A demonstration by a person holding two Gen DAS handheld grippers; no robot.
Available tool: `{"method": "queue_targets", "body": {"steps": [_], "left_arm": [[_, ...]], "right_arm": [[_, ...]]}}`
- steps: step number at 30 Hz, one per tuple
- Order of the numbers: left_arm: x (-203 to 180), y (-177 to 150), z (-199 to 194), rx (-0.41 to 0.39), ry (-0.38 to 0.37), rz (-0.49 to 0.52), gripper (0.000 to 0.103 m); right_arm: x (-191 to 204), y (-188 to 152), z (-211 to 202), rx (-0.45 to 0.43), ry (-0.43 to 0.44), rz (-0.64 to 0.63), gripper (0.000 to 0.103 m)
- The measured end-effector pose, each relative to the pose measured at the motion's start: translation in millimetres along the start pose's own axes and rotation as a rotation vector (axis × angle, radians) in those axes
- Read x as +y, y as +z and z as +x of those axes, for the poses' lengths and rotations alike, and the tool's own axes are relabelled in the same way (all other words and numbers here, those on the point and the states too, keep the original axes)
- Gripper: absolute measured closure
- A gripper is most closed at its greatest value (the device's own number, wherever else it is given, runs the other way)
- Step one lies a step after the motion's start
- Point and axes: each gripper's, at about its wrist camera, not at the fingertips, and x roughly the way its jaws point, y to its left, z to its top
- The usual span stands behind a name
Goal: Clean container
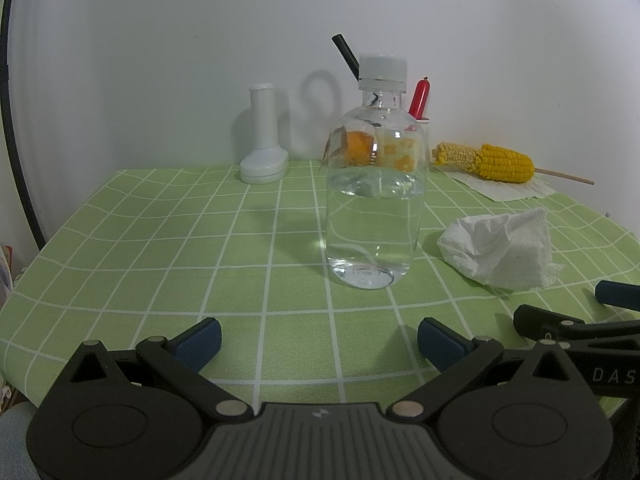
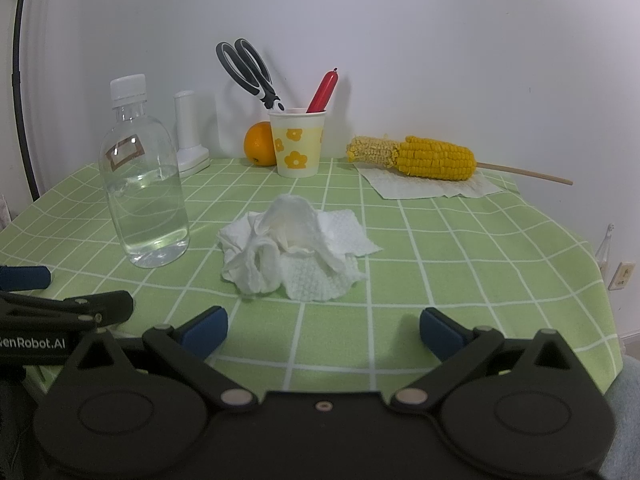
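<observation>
A clear plastic bottle with a white cap stands upright on the green checked tablecloth, about half full of water; it also shows in the right wrist view at the left. A crumpled white paper towel lies to its right, and in the right wrist view it is straight ahead. My left gripper is open and empty, a short way in front of the bottle. My right gripper is open and empty, just in front of the towel.
At the back by the wall stand a white dispenser, an orange, and a flowered paper cup holding scissors and a red item. A half-eaten corn cob on a stick lies on a napkin at back right. The table edge falls away at right.
</observation>
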Motion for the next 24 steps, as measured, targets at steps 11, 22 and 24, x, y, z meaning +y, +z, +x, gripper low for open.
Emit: {"method": "queue_targets", "body": {"steps": [11, 22, 24], "left_arm": [[-0.3, -0.7, -1.1, -0.004, 0.009, -0.006, 0.000], [1.0, -1.3, -3.3, -0.020, 0.008, -0.006, 0.000], [2.2, 0.5, -8.2, -0.048, -0.006, -0.002, 0.000]], "right_arm": [[-0.3, -0.9, 0.7, 0.000, 0.000, 0.000, 0.000], [-1.8, 0.4, 0.6, -0.001, 0.003, 0.005, 0.000], [-3.0, 1.0, -0.1, 0.000, 0.009, 0.012, 0.001]]}}
